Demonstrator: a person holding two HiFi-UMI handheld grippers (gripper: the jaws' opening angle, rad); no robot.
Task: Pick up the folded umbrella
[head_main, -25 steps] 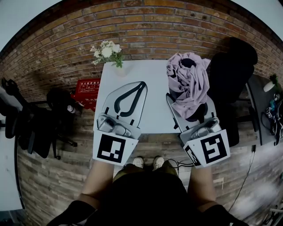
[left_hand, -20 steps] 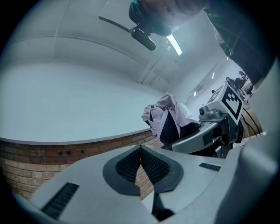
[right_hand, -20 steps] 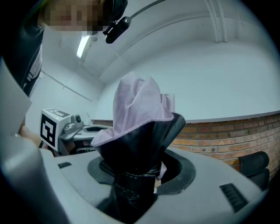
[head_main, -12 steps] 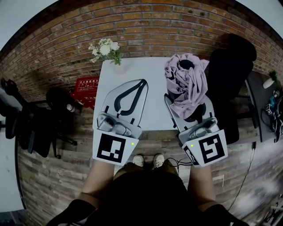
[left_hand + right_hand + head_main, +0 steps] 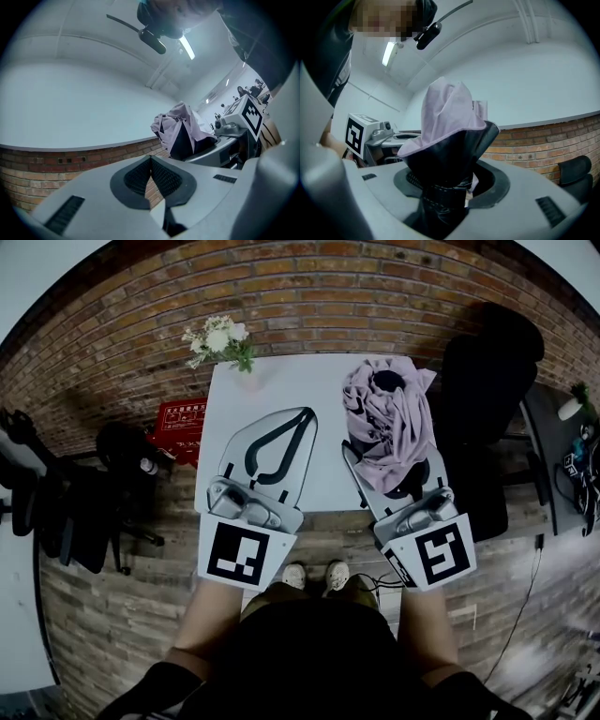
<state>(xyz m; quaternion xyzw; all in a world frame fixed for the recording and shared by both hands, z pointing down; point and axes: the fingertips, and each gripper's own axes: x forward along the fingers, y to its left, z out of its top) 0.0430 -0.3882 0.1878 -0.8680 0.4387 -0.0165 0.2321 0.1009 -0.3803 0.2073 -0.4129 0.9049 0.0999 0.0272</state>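
The folded umbrella (image 5: 386, 418) is in the right gripper (image 5: 389, 465). It's lilac outside with a black lining, and the jaws are clamped on the narrow strapped part while the loose canopy flops out past them. From the right gripper view it sticks up out of the jaws with only wall behind it, so I'd say it's already off the table, though the head view alone doesn't prove that. It hangs over the right-hand edge of the white table (image 5: 272, 390).

The left gripper (image 5: 302, 418) is pinched closed with nothing in it, held over the table well apart from the umbrella.

What I'd worry about is that the grip is on squishy fabric, not anything solid. The bundle could slide through the pads, or the baggy canopy could shift and tip it out. A wide swing could also clip the flowers (image 5: 220, 338) at the table's far left corner.

As for the room, there's a brick wall (image 5: 328, 287) behind the table, a red crate (image 5: 183, 427) on the wooden floor (image 5: 112, 615) to the left, and a black chair (image 5: 487, 381) on the right.
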